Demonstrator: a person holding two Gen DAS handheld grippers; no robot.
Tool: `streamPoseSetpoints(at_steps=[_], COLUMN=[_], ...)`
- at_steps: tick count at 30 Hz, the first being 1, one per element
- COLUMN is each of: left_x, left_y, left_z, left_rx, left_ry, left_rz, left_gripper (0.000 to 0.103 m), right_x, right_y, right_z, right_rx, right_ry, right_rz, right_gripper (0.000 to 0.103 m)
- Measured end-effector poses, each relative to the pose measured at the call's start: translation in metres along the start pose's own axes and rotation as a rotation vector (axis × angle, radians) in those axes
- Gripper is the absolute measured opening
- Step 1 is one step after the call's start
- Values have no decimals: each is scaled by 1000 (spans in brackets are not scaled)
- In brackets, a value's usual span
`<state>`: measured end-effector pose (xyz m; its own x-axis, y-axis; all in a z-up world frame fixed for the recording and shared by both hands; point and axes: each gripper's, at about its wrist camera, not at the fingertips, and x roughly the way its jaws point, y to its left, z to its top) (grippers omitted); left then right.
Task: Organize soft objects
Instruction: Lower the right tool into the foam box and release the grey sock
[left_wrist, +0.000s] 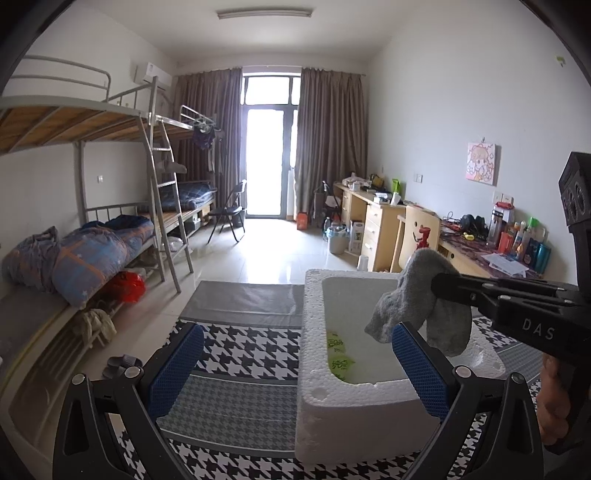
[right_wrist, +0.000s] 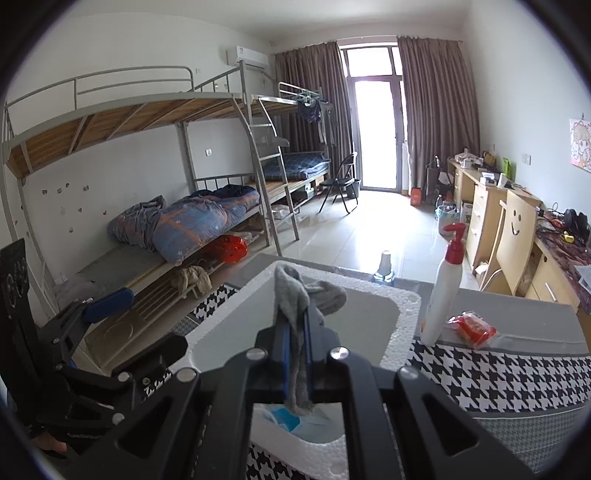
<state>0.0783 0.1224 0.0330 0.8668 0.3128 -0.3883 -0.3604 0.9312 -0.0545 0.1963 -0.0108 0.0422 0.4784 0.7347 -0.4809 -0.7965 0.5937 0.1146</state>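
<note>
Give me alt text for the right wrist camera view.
The right gripper is shut on a grey sock, held over an open white foam box on a houndstooth cloth. A pump bottle stands to the right of the box.

Sock (left_wrist: 413, 295): grey. Foam box (left_wrist: 314, 332): white, speckled; green packet (left_wrist: 341, 363) inside. Cloth (left_wrist: 243, 347) on the worktop: black-and-white houndstooth with plain grey bands. Left gripper (left_wrist: 295, 365): black frame, blue pads on the fingers (left_wrist: 177, 362). Right gripper (right_wrist: 295, 325): black, blue pads. Pump bottle (right_wrist: 443, 295): white, red pump. Small packet (right_wrist: 472, 328): red. Quilt (right_wrist: 199, 225) on the bed: blue with orange stripes.
</note>
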Motion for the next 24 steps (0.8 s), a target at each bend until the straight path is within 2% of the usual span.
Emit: streamPoseSetpoints(at_steps=[8,9,11,13,15,20,24], left_x=[-1,-1,-2,-2,-2,-1,-3], left_y=[6,7,9,10,13,14,13], left_z=[0,0,0,0,2,2,2], left_rx=[-7,-10,-13,-14,-17,-16,-11], left_ry=[1,0,-1,-3,-6,-5,-7], left_rz=[5,6,9,13,17,19,22], left_gripper=[102,102,102,102,102,102,102], right_x=[10,13,16,19,17,14,10], right_y=[2,2,3,3,5,10,7], right_z=[-2,-2,-3,-4,-5,-5,-5], right_rx=[8,9,8,16,14,-4,14], right_ry=[33,43,60,75,71,66,49], right_rz=[10,8,13,19,22,24,21], right_gripper=[10,12,22,51,62,66,79])
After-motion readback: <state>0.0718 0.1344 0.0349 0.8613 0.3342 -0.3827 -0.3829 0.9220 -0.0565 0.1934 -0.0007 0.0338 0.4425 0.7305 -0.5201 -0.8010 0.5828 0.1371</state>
